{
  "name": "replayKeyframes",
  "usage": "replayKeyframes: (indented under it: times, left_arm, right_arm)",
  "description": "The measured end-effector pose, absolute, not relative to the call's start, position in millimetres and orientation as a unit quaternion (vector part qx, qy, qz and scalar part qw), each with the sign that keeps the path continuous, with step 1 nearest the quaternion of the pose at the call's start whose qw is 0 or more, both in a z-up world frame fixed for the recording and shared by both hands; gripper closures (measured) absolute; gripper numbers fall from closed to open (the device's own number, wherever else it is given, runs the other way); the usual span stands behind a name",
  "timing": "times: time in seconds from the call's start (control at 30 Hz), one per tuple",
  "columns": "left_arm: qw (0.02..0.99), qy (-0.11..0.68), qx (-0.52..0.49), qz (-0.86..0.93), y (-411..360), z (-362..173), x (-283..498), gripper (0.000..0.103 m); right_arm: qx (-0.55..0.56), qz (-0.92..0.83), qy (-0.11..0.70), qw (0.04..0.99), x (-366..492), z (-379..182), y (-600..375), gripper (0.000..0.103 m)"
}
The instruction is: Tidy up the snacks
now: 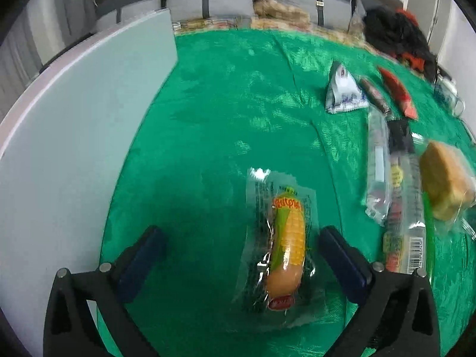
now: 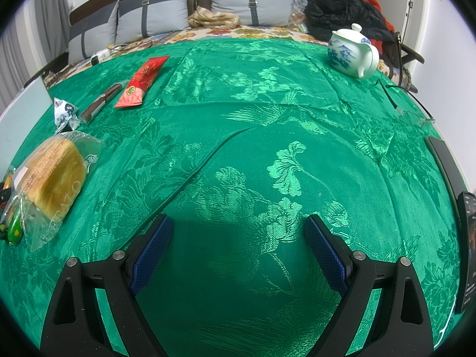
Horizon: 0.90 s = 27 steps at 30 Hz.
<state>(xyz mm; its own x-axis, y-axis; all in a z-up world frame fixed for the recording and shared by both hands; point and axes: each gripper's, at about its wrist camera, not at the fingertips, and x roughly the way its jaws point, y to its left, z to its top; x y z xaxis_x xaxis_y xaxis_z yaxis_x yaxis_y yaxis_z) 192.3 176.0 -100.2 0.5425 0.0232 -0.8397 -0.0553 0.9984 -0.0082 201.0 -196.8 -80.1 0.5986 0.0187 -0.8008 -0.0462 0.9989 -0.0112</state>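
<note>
A corn-pattern sausage (image 1: 288,244) in a clear wrapper lies on the green cloth between the fingers of my left gripper (image 1: 241,232), close to the right finger; the jaws stand wide and neither pad presses on it. To its right lie two long clear-wrapped snacks (image 1: 377,160), a wrapped loaf of bread (image 1: 443,178), a white-and-blue triangular packet (image 1: 342,89), a brown stick (image 1: 373,93) and a red packet (image 1: 398,92). My right gripper (image 2: 238,223) hangs open over bare cloth with nothing between its fingers. The bread (image 2: 56,175) and the red packet (image 2: 145,80) lie to its left.
A pale grey panel (image 1: 74,134) stands along the left of the table. A white-and-blue teapot (image 2: 351,50) sits at the far right. Spectacles (image 2: 416,116) and two dark phones (image 2: 446,160) lie by the right edge. Pillows and dark clothes are behind the table.
</note>
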Motion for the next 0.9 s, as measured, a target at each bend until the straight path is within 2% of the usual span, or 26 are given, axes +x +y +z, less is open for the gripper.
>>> replayKeyframes:
  times: [0.67, 0.9]
  left_arm:
    - [0.889, 0.458, -0.016, 0.019, 176.7, -101.8, 185.5, 0.0]
    - [0.889, 0.457, -0.017, 0.018, 178.7, -100.5, 181.7, 0.0]
  right_arm:
    - [-0.016, 0.018, 0.448, 0.894, 201.2, -79.9, -196.8, 0.01]
    - [-0.015, 0.024, 0.451, 0.892, 201.8, -81.5, -196.2, 0.006]
